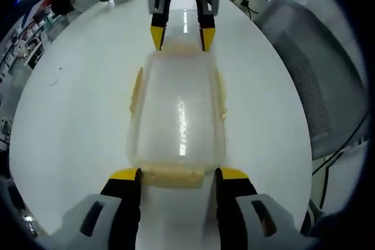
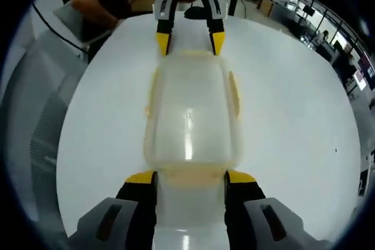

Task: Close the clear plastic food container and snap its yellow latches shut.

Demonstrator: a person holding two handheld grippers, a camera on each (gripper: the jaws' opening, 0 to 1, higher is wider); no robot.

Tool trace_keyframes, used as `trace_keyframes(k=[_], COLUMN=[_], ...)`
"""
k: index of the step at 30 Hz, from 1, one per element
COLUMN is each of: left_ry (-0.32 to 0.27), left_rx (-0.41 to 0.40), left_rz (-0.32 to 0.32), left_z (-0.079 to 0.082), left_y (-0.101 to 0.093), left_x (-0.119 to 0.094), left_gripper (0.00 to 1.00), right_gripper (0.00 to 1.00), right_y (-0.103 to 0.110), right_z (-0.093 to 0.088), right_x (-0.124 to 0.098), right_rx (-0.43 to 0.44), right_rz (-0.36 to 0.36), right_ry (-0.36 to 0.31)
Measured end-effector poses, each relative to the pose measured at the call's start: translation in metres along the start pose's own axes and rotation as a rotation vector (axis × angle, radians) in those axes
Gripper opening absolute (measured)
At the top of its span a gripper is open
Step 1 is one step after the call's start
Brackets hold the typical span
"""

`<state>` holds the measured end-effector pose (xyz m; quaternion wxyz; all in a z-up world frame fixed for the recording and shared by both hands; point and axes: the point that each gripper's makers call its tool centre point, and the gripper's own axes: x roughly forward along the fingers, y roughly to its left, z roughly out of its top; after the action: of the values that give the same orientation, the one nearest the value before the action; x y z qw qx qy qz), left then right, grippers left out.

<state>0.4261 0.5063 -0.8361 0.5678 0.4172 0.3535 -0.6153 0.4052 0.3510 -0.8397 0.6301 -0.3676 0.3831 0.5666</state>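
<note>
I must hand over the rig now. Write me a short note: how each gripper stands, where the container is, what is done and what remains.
Left gripper: open, jaws on either side of the yellow end latch at its end of the container.
Right gripper: open, the same at the opposite end latch.
Container: on the white table, lying lengthwise between the two grippers.
Done: lid appears to be on.
Left: the side latches seem to stand out from the walls, so probably unsnapped; whether the end latches are shut cannot be told. Check all of them.
</note>
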Motion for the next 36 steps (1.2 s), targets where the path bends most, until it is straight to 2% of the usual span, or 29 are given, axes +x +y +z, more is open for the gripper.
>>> trace_keyframes(k=[5, 8, 11, 18, 27, 33, 36], left_ry=[0.003, 0.02, 0.011, 0.038, 0.033, 0.038, 0.048], left_rx=[0.017, 0.016, 0.014, 0.016, 0.006, 0.013, -0.011], left_rz=[-0.007, -0.033, -0.025, -0.018, -0.004, 0.031, 0.022], left_z=[0.0, -0.0016, -0.0007, -0.0006, -0.0018, -0.0021, -0.0009], left_y=[0.0003, -0.004, -0.0041, -0.0053, -0.0056, -0.0062, -0.0088], left_x=[0.0004, -0.0003, 0.0067, 0.0039, 0.0009, -0.0013, -0.0013], left_gripper=[0.49, 0.4, 0.4, 0.4, 0.39, 0.39, 0.39], right_gripper=[0.4, 0.4, 0.4, 0.39, 0.39, 0.38, 0.38], right_y=[0.002, 0.0018, 0.0024, 0.0028, 0.0032, 0.0057, 0.0065], right_z=[-0.001, -0.0015, -0.001, -0.0012, -0.0006, -0.0012, -0.0016], right_x=[0.0004, 0.0007, 0.0009, 0.0004, 0.0002, -0.0006, -0.0016], right_rx=[0.013, 0.011, 0.011, -0.003, -0.001, -0.016, -0.019], right_rz=[0.015, 0.021, 0.023, 0.027, 0.025, 0.025, 0.027], right_ry=[0.011, 0.008, 0.016, 0.022, 0.029, 0.032, 0.028])
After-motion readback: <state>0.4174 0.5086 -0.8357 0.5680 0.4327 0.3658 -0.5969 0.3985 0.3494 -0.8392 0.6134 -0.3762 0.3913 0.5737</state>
